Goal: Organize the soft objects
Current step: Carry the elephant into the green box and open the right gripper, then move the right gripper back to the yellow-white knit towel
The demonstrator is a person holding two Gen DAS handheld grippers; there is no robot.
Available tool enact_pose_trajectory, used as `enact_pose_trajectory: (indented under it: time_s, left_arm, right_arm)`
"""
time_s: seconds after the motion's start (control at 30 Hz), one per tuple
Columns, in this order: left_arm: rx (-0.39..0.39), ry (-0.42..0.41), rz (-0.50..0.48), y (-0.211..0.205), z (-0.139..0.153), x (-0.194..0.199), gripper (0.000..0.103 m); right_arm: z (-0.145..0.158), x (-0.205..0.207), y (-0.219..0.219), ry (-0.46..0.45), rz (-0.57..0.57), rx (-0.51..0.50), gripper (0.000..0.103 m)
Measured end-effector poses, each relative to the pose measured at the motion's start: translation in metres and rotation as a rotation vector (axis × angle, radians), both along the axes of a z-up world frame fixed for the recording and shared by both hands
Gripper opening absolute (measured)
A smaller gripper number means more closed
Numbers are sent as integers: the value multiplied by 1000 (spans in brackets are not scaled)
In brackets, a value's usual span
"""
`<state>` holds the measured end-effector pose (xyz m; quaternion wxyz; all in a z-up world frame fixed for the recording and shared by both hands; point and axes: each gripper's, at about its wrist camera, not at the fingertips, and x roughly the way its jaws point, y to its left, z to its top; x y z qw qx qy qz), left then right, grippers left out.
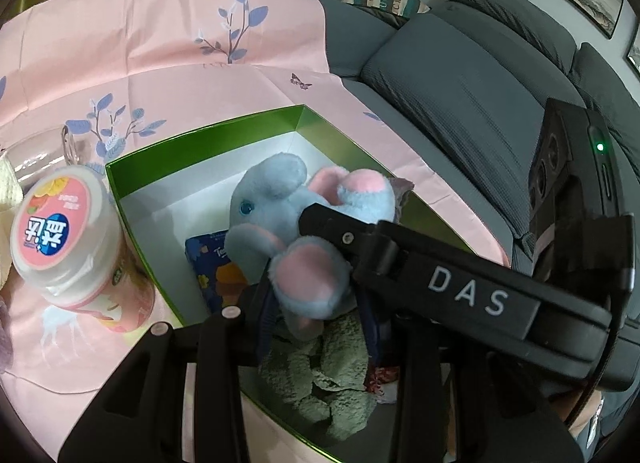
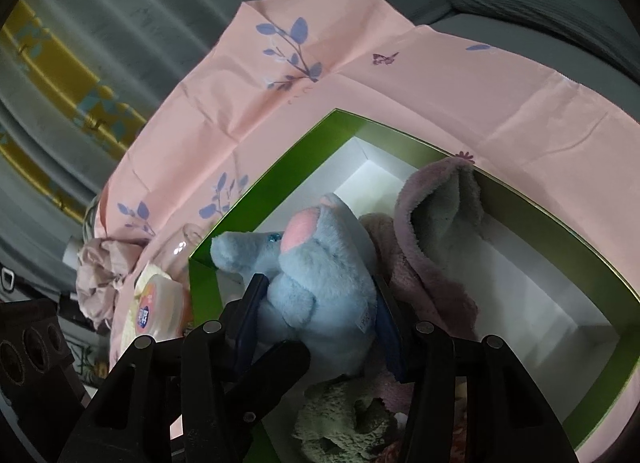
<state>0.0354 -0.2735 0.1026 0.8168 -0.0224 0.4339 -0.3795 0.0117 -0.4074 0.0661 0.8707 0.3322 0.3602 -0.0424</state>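
A blue plush elephant (image 1: pixel 280 207) with pink ears is held over the open green box (image 1: pixel 200 139) with a white inside. My left gripper (image 1: pixel 316 295) is shut on one of its pink-padded parts. My right gripper (image 2: pixel 320 303) is shut on the elephant's body (image 2: pixel 320 275); its black arm crosses the left wrist view. In the box lie a grey-green fuzzy cloth (image 1: pixel 324 375), a blue tissue pack (image 1: pixel 212 267) and a pink fleece item (image 2: pixel 432 239). The box also shows in the right wrist view (image 2: pixel 280 175).
The box sits on a pink flowered cloth (image 1: pixel 160 43). A white jar with a pink lid (image 1: pixel 60 231) and a glass mug (image 1: pixel 44 151) stand left of the box. A crumpled pink cloth (image 2: pixel 104 267) lies further left. A grey sofa (image 1: pixel 460 75) is at the right.
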Motion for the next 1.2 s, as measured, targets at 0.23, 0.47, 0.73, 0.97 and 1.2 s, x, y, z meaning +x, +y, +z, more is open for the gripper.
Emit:
enact_pose_trajectory:
  time_s: [0.23, 0.47, 0.73, 0.97, 1.2]
  left_arm:
    - [29, -29, -1, 0, 1, -7, 38]
    - [-53, -36, 35, 34, 25, -14, 63]
    - [-119, -65, 99, 90, 46, -33, 86]
    - [-139, -69, 271, 160, 37, -45, 100]
    - [-105, -26, 517, 231, 6, -47, 102]
  right_arm:
    - [4, -7, -4, 10, -27, -19, 53]
    - [26, -29, -8, -109, -94, -56, 62]
    - [40, -40, -5, -180, -100, -65, 79]
    - [51, -44, 10, -210, -70, -99, 89]
    - [60, -43, 38, -229, -4, -138, 90]
